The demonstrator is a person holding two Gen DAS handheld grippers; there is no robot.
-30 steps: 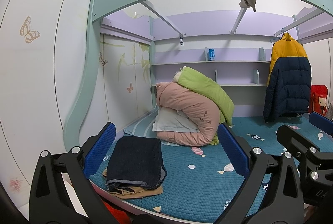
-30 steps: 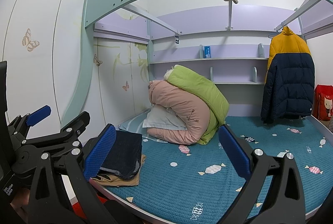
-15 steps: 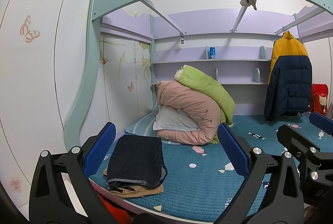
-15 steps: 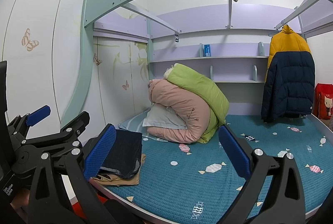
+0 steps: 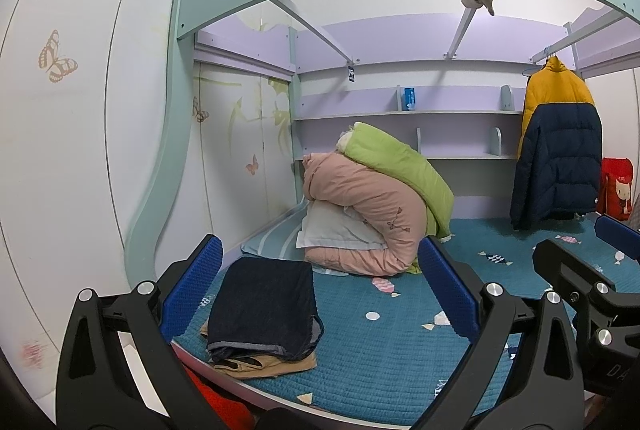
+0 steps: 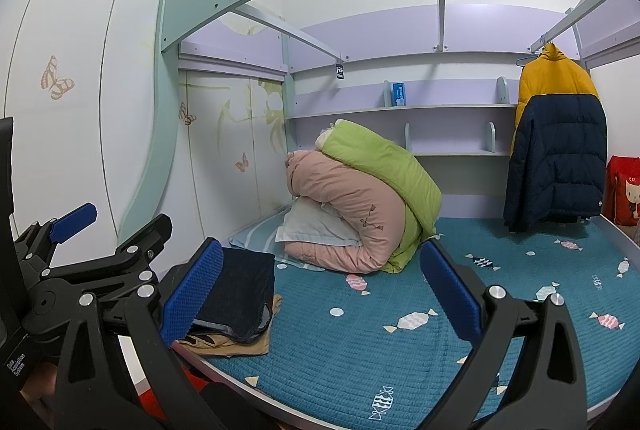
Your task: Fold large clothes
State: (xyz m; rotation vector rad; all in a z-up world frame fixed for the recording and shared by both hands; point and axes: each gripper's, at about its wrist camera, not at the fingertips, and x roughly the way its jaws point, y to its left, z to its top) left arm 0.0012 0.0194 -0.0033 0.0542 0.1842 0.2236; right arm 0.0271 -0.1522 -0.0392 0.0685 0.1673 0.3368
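Denim stack: dark folded jeans (image 5: pixel 264 304) lay squared on top of a folded tan garment (image 5: pixel 266 366), both at the front-left corner of the bed (image 5: pixel 380 362), close to its front edge.
Change: almost none. Across the last second both views only drifted a little and the stack kept its place and shape. I judged that fold finished, with nothing new taken up yet.
Left gripper: my left gripper (image 5: pixel 320 294) was spread wide and empty, held above the front edge of the bed with the jeans showing between its blue pads.
Right gripper: my right gripper (image 6: pixel 320 290) was spread as well and held nothing; it hung over the front edge, nearer the middle of the bed, just beside the left one.
Next piece: the only large garment I could see unfolded was the yellow and navy puffer jacket (image 5: pixel 558 146), hanging at the far-right corner of the bed, well apart from both grippers. Whether it was meant next, I could not tell.
Bedding: a pink quilt (image 5: pixel 360 214), a green quilt (image 5: pixel 400 166) and a pale pillow (image 5: pixel 336 230) were heaped at the far-left corner.
Containers: a red bag (image 5: pixel 618 188) stood at the bed's right edge, contents hidden. The wall shelves (image 5: pixel 408 112) held one small blue box (image 5: pixel 409 98).
Risk: bulky padding would likely spring open after each fold.
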